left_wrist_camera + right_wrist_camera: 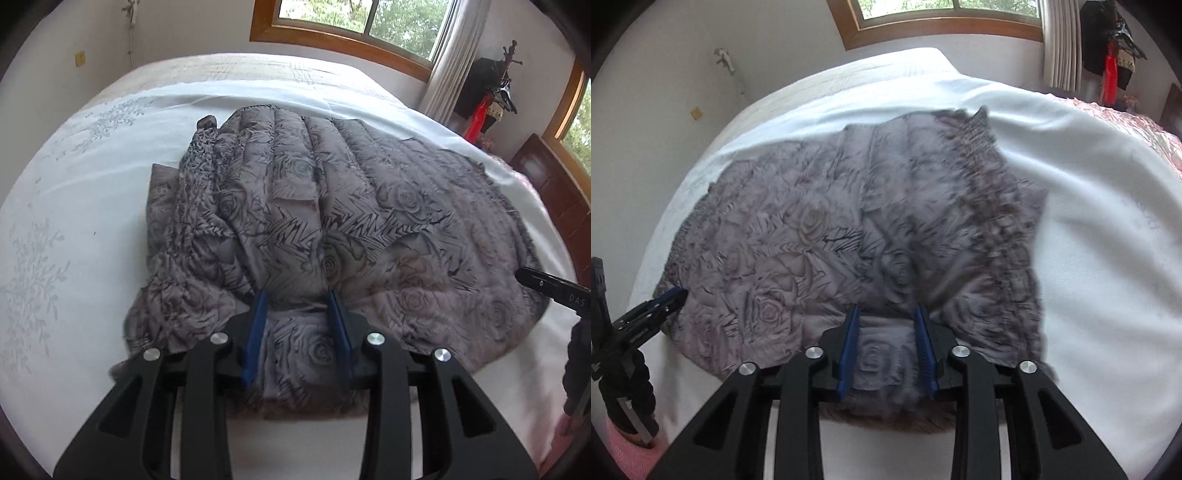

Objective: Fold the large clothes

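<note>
Both tools point forward, low over the bed (pixel 92 184). The left gripper (pixel 297 295) and right gripper (pixel 885 312) each pinch the quilted jacket's (pixel 351 206) near hem between blue pads.

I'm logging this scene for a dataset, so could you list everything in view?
quilted jacket: one, grey rose print, spread on the bed
bed sheet: one, white, under the jacket
pink bedding: one, far right on the bed
windows: two, wood-framed, back wall
curtain: one, white, beside the window
hanging clothes: black and red, right corner
left hand-held gripper: black, blue pads, fabric between them
right hand-held gripper: same, fabric between them
</note>
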A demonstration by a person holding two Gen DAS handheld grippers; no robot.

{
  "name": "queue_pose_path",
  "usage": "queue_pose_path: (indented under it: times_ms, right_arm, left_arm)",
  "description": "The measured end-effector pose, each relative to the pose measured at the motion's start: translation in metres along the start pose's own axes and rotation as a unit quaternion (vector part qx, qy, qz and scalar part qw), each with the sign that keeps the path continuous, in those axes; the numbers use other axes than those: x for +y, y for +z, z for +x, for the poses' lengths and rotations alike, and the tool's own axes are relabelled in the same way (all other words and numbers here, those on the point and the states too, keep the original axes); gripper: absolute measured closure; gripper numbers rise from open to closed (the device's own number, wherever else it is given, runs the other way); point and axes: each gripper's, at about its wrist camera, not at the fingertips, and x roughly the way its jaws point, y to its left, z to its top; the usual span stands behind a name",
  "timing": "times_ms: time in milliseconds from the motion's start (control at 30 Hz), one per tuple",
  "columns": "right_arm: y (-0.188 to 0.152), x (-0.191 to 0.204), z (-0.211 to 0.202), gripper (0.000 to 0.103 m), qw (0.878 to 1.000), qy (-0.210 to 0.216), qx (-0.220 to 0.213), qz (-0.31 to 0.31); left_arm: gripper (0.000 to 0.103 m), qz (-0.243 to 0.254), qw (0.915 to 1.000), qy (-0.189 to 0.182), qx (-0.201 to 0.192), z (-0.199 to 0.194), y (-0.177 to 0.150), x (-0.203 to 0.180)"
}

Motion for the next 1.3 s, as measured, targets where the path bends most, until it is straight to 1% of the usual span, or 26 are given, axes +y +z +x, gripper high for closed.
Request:
queue_pose_path:
  times_ms: [33, 67, 100, 133, 167, 233, 367, 433, 567, 633, 667, 700, 767, 800, 833, 867, 900, 933, 967, 1000, 1033, 1067, 1100, 1200, 1300]
  right_arm:
    - [0.003, -0.007, -0.011, 0.056, 1.0, -0.006, -0.013, 0.002]
    - [0.005, -0.016, -0.021, 0.05, 1.0, -0.014, -0.026, 0.009]
    - [0.009, -0.026, -0.028, 0.042, 0.999, -0.023, -0.035, 0.021]
    - [0.012, -0.035, -0.032, 0.037, 0.998, -0.028, -0.041, 0.032]
    - [0.019, -0.05, -0.037, 0.035, 0.997, -0.03, -0.043, 0.053]
    - [0.028, -0.077, -0.035, 0.027, 0.995, -0.015, -0.033, 0.091]
    - [0.036, -0.104, -0.012, 0.025, 0.991, 0.04, -0.005, 0.127]
    - [0.039, -0.109, 0.002, 0.024, 0.99, 0.048, 0.006, 0.131]
    - [0.04, -0.11, 0.026, 0.024, 0.989, 0.061, 0.02, 0.133]
    - [0.04, -0.11, 0.036, 0.019, 0.988, 0.075, 0.025, 0.136]
    - [0.041, -0.109, 0.041, 0.018, 0.987, 0.081, 0.02, 0.137]
    - [0.043, -0.112, 0.041, 0.017, 0.987, 0.083, 0.017, 0.137]
    - [0.047, -0.111, 0.044, 0.017, 0.987, 0.09, 0.011, 0.134]
    - [0.048, -0.109, 0.046, 0.02, 0.987, 0.093, 0.008, 0.133]
    - [0.049, -0.109, 0.048, 0.029, 0.987, 0.095, 0.007, 0.131]
    - [0.05, -0.106, 0.049, 0.035, 0.987, 0.102, 0.005, 0.127]
    - [0.051, -0.103, 0.049, 0.048, 0.986, 0.108, 0.003, 0.125]
    - [0.051, -0.101, 0.05, 0.06, 0.986, 0.113, 0.002, 0.123]
    - [0.051, -0.097, 0.048, 0.065, 0.986, 0.12, -0.003, 0.118]
    - [0.051, -0.092, 0.046, 0.073, 0.987, 0.117, -0.008, 0.114]
    - [0.051, -0.087, 0.04, 0.08, 0.989, 0.109, -0.018, 0.102]
    - [0.05, -0.083, 0.036, 0.082, 0.99, 0.104, -0.025, 0.094]
    - [0.05, -0.08, 0.03, 0.085, 0.99, 0.102, -0.031, 0.089]
    - [0.049, -0.073, 0.01, 0.087, 0.99, 0.106, -0.046, 0.087]
    - [0.045, -0.065, -0.018, 0.088, 0.988, 0.116, -0.061, 0.079]
  left_arm:
    - [0.063, -0.006, 1.0, -0.007, -0.002, -0.008, 0.002, 0.006]
    - [0.053, -0.014, 0.9998, -0.012, -0.012, -0.017, 0.006, 0.014]
    - [0.042, -0.022, 0.9994, -0.012, -0.024, -0.026, 0.009, 0.023]
    - [0.039, -0.03, 0.9989, -0.008, -0.035, -0.033, 0.012, 0.033]
    - [0.037, -0.041, 0.9984, -0.001, -0.039, -0.036, 0.018, 0.046]
    - [0.034, -0.061, 0.9977, 0.004, -0.028, -0.032, 0.026, 0.068]
    - [0.034, -0.109, 0.9938, -0.026, 0.002, -0.009, 0.035, 0.105]
    - [0.034, -0.116, 0.9925, -0.039, 0.004, -0.001, 0.037, 0.113]
    - [0.032, -0.109, 0.99, -0.088, 0.016, 0.02, 0.036, 0.108]
    - [0.03, -0.105, 0.9897, -0.095, 0.024, 0.032, 0.038, 0.105]
    - [0.029, -0.107, 0.9894, -0.095, 0.027, 0.037, 0.038, 0.104]
    - [0.027, -0.11, 0.989, -0.095, 0.028, 0.042, 0.04, 0.103]
    - [0.026, -0.111, 0.9889, -0.096, 0.023, 0.049, 0.044, 0.1]
    - [0.027, -0.109, 0.9892, -0.095, 0.023, 0.051, 0.046, 0.097]
    - [0.03, -0.108, 0.9892, -0.095, 0.023, 0.053, 0.048, 0.095]
    - [0.041, -0.11, 0.9886, -0.1, 0.024, 0.054, 0.049, 0.091]
    - [0.05, -0.112, 0.9878, -0.106, 0.025, 0.055, 0.05, 0.089]
    - [0.055, -0.109, 0.9889, -0.099, 0.02, 0.053, 0.051, 0.085]
    - [0.064, -0.103, 0.9904, -0.091, 0.013, 0.051, 0.052, 0.081]
    - [0.076, -0.099, 0.9913, -0.086, 0.007, 0.049, 0.052, 0.078]
    - [0.08, -0.097, 0.9919, -0.082, -0.001, 0.045, 0.051, 0.075]
    - [0.085, -0.097, 0.9921, -0.078, -0.015, 0.038, 0.051, 0.072]
    - [0.088, -0.097, 0.9921, -0.076, -0.023, 0.034, 0.05, 0.07]
    - [0.09, -0.088, 0.9928, -0.065, -0.05, 0.012, 0.049, 0.059]
    - [0.09, -0.081, 0.9913, -0.073, -0.073, -0.018, 0.046, 0.05]
